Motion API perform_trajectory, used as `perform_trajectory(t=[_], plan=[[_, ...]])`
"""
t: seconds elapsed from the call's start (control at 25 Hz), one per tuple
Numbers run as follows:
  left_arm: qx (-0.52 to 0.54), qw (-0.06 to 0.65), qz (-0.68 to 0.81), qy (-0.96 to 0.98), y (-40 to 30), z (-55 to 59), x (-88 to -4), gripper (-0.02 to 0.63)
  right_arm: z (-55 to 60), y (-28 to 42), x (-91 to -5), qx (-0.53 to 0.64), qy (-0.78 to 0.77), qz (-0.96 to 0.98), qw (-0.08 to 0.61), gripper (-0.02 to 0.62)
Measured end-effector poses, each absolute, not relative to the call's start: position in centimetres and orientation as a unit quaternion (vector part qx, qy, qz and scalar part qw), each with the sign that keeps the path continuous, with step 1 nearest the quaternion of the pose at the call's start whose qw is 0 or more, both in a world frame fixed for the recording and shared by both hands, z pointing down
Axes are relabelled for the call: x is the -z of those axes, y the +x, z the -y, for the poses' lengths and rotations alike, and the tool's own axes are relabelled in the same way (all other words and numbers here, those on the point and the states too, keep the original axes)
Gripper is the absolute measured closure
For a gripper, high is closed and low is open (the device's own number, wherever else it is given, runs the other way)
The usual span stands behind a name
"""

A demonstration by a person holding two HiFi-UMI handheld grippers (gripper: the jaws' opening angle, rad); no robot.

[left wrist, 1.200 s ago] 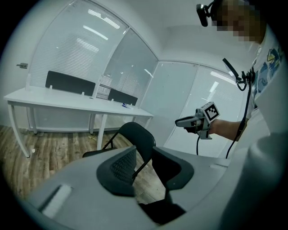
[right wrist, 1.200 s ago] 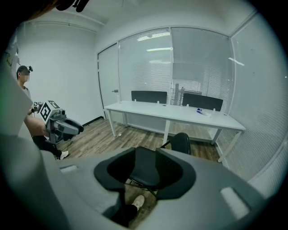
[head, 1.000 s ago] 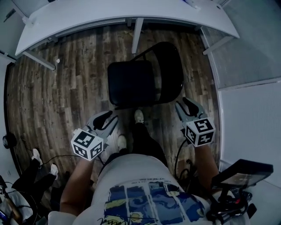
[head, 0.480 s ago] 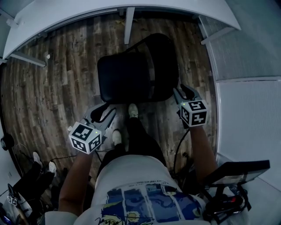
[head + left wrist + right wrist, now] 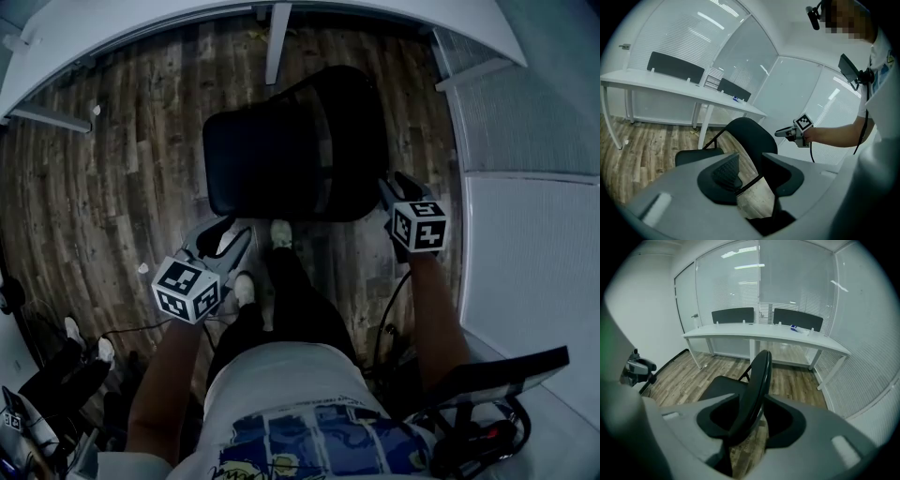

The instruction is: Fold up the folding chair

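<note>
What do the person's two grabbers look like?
The left gripper and right gripper are grey with dark jaws; each carries a white cube of black square markers. A black cable hangs from the right one. The T-shirt is white, short-sleeved, blue-printed. Both jaws are opening: left around nothing, right around the chair back.

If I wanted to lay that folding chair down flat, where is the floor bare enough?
The widest bare wood floor lies left of the folding chair, bordered by the white desk and its legs. A narrower strip runs between the chair and the glass wall on the right. Nearer the person it is crowded: shoes, cables and a bystander's legs.
</note>
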State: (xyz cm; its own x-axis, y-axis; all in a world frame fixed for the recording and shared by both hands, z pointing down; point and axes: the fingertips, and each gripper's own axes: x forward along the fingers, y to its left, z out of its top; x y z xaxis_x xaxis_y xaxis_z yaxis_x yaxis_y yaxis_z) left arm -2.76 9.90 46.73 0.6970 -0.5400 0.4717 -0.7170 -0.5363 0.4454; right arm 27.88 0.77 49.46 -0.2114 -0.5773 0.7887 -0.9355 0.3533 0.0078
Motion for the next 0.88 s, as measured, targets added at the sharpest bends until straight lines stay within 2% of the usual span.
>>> perform_trajectory(t=[0.4,0.88], plan=[[-0.149,0.335,0.378,0.85,-3.7,-8.2,-50.5,0.439,1.6,28.4,-52.9,-0.272,0.507,0.726,0.376,0.443],[-0.158,0.36,0.41,0.823,-7.0,-5.8,-56.4,0.413,2.6,28.0,-53.6,-0.311,0.502,0.728,0.349,0.43]])
